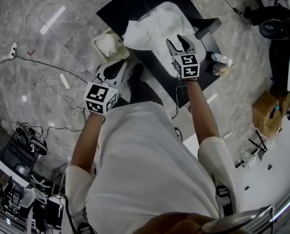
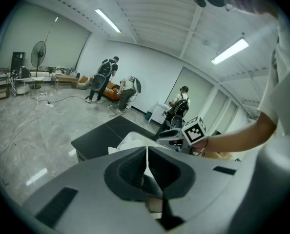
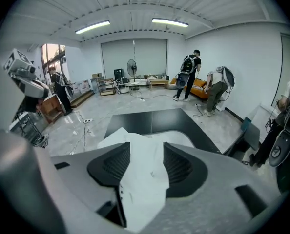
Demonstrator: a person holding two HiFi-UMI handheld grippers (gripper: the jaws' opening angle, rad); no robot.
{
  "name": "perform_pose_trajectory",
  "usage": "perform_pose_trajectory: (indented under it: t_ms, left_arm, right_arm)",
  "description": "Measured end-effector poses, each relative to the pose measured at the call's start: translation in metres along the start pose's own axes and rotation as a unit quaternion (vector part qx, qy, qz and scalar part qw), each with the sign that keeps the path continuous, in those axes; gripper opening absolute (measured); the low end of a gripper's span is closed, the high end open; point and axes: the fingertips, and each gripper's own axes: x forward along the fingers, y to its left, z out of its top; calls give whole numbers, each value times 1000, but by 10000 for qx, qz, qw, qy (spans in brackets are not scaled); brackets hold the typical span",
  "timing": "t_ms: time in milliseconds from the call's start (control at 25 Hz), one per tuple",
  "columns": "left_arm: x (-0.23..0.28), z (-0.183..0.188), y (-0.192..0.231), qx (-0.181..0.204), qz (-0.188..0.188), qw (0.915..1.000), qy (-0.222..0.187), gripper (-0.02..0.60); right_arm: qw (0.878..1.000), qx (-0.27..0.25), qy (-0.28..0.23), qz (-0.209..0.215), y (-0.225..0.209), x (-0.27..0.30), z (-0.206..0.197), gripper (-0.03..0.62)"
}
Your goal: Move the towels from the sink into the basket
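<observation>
**Towel's sitting loose in the right gripper**

The right gripper (image 3: 141, 150) has its jaws partway apart. The white towel (image 1: 145, 30) is draped between them and heaped over the sink (image 1: 181, 13) just ahead. The left gripper (image 2: 146, 155) is closed tight with nothing in it. The basket (image 1: 97, 39) is right in front of it, with another towel (image 1: 108, 45) inside.

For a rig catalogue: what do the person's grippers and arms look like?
Both the left gripper and right gripper are light grey with black ribbed jaw pads, each carrying a cube of black-and-white square markers. The person wears a white short-sleeved top.
</observation>
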Motion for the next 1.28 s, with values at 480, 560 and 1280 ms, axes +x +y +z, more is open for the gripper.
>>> perform_pose_trajectory:
  t_ms: [480, 560, 1280]
  left_arm:
    - [44, -45, 11, -223, -3, 9992, 336, 12]
    - [48, -51, 13, -281, 10, 9989, 382, 12]
    - [83, -98, 47, -613, 86, 9960, 648, 12]
  right_arm:
    - [9931, -396, 1082, 223, -22, 109, -104, 387]
    - [9900, -598, 1236, 322, -22, 123, -115, 419]
    - [9847, -688, 1499, 559, -36, 197, -146, 181]
